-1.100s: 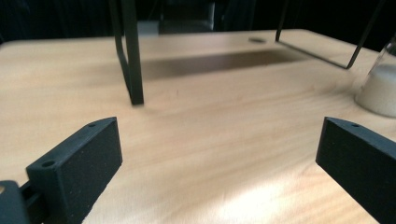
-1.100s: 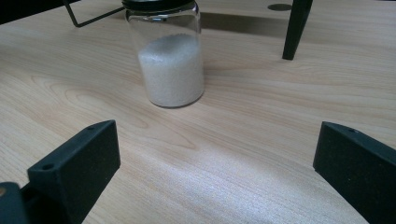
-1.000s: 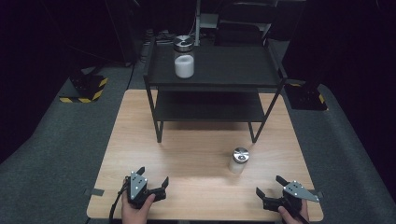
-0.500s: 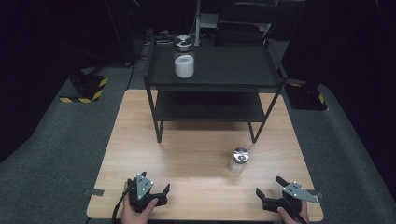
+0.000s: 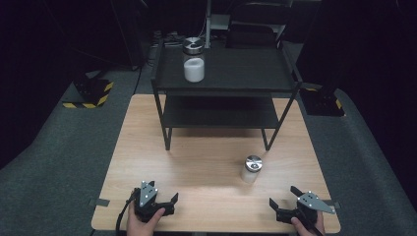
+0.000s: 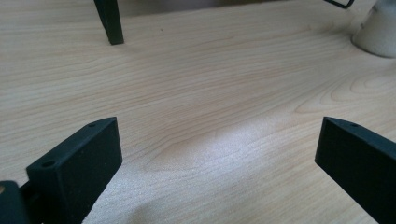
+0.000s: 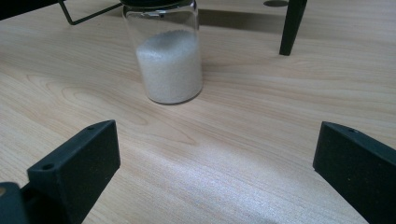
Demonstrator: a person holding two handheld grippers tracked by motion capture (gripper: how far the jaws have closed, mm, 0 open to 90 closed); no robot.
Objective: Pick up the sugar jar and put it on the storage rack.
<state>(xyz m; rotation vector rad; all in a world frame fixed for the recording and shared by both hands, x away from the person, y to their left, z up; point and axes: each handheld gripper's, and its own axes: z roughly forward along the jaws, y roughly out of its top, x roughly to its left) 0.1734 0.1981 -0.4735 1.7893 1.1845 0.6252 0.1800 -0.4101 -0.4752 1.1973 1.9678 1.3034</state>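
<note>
Down at the near edge of the wooden counter (image 5: 206,162), the left claw (image 5: 162,202) and the right claw (image 5: 285,204) sit well apart, each held in a hand that comes in from the bottom of the high view. Both are released: in each gripper view the two black jaws stand wide, with bare wood between them and nothing gripped.

Between the claws and farther in stands a small glass jar (image 5: 252,169) with a silver lid, upright on the counter and nearer the right claw than the left. The right gripper view looks straight at this jar (image 7: 169,56): clear glass, partly filled with fine white grains that heap slightly toward one side. It stands ahead of the jaws, a little left of their middle, and touches neither.

Behind it a black two-tier shelf (image 5: 226,93) stands on thin legs at the far half of the counter. One shelf leg (image 7: 292,25) shows just past the jar in the right gripper view, and another leg (image 6: 109,21) in the left gripper view. On the top tier, toward its left end, stands a second jar (image 5: 193,60) with white contents; its lid looks metallic, though the dim light makes that hard to confirm.

The pale rounded base at the upper right of the left gripper view is probably the counter jar (image 6: 378,32).
</note>
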